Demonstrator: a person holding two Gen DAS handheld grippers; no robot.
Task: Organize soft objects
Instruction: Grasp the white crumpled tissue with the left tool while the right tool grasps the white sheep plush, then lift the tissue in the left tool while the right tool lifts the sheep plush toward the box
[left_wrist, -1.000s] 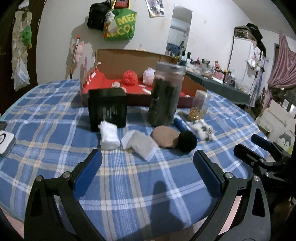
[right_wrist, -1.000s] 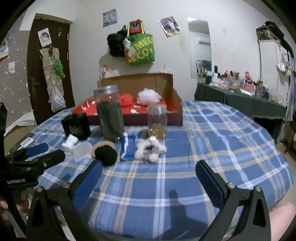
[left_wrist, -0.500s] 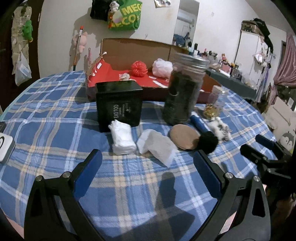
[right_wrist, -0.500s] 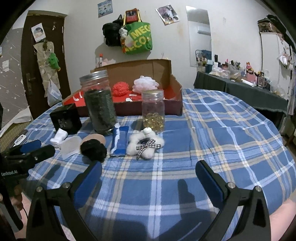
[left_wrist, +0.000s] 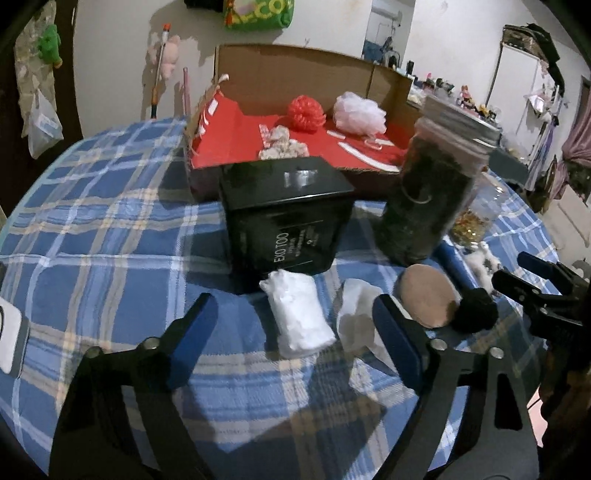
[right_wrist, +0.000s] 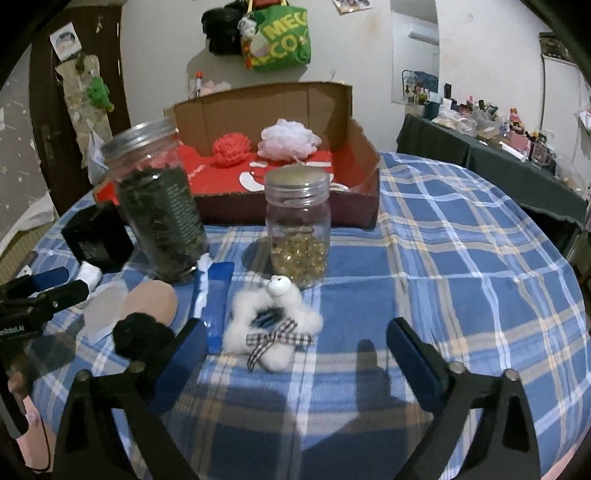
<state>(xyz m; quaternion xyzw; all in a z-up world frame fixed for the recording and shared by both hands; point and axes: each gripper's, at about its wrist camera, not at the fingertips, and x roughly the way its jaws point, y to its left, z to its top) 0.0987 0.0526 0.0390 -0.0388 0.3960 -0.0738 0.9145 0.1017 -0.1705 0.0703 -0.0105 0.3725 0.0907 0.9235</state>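
Note:
My left gripper (left_wrist: 295, 328) hovers over the plaid table, its jaws closing. A white soft roll (left_wrist: 299, 314) lies between its fingers, and the pads stand clear of it. My right gripper (right_wrist: 299, 347) is also closing around a white plush toy with a plaid bow (right_wrist: 273, 325), without touching it. A tan round pad (left_wrist: 424, 299), a black pompom (left_wrist: 474, 314) and a pale translucent pad (left_wrist: 354, 306) lie between the two. In the red-lined cardboard box (left_wrist: 229, 147) at the back sit a red pouf (left_wrist: 306, 112) and a white pouf (left_wrist: 358, 112).
A black box (left_wrist: 288, 214) stands right behind the white roll. A tall dark jar (left_wrist: 432, 192), a small jar of golden bits (right_wrist: 299, 236) and a blue tube (right_wrist: 218, 295) stand or lie close behind the plush toy. A white device (left_wrist: 7, 332) lies at the table's left edge.
Both grippers have moved forward and tipped down toward the objects, which now look larger. Both pairs of fingers stand narrower, with the roll and the plush toy between them.

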